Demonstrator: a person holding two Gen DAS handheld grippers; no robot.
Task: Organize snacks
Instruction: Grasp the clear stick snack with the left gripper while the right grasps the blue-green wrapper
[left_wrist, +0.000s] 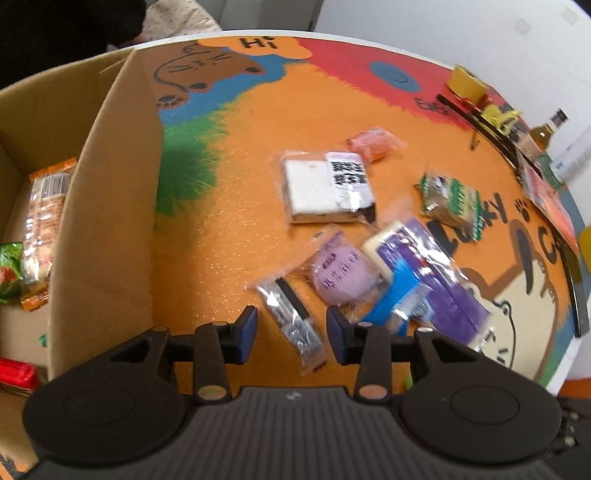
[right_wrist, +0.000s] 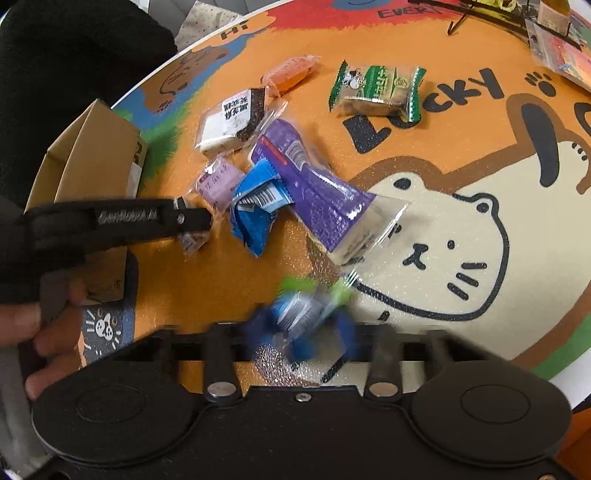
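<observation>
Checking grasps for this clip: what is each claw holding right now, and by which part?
The left claw straddles the silver packet's lower end, pads not touching. The right claw pinches a small blue-and-green packet; blur hides which part.

Table mat: orange, cartoon animals and "LUCKY" lettering printed across it.
Bottle: amber liquid, standing upright at the far right edge.
Black wire rack: far right, holding yellow items.

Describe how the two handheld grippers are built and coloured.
Both are matte black with two round discs at the base and silver rivets on the linkage arms. The left gripper and the right gripper carry blue pads. Pale lettering marks the left one's side.
</observation>
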